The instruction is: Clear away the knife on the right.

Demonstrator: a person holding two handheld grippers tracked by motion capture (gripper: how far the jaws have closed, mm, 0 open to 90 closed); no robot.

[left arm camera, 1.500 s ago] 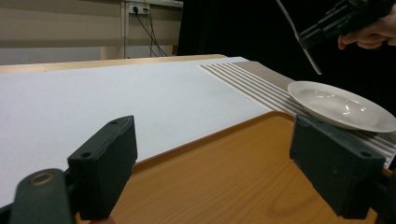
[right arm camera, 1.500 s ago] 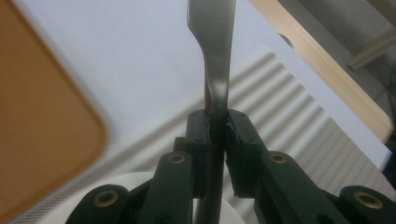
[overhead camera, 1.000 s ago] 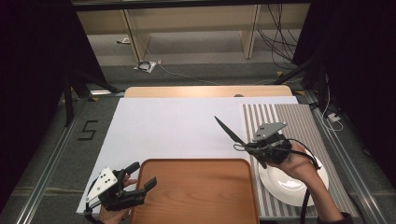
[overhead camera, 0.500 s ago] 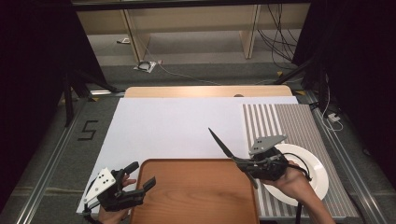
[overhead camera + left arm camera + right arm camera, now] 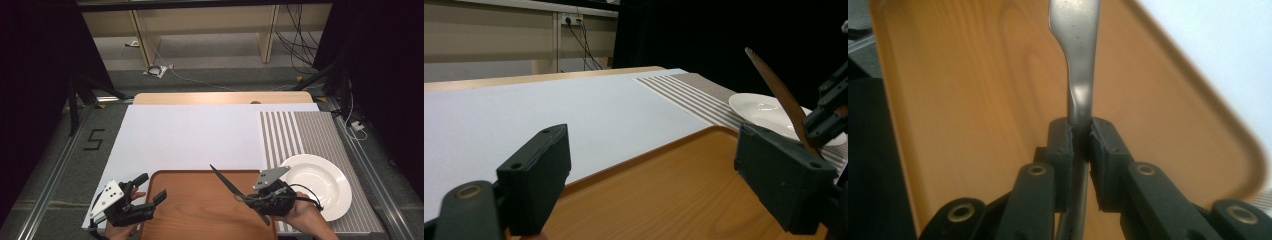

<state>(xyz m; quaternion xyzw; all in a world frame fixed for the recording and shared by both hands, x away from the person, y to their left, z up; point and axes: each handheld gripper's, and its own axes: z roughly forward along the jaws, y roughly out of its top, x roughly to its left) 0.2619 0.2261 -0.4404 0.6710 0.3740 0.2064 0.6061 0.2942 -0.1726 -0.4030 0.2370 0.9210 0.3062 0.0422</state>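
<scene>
Now | right gripper [image 5: 252,200] clamps knife [image 5: 227,183] by handle, blade raised over wooden tray [image 5: 195,215], likely for laying flat | left gripper [image 5: 150,192] gapes wide, empty, at tray's left edge | plate [image 5: 320,180] beside.

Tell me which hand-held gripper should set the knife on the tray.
Right. The right hand-held gripper already clamps the knife over the tray; the left hand-held gripper sits open at the tray's left edge.
</scene>
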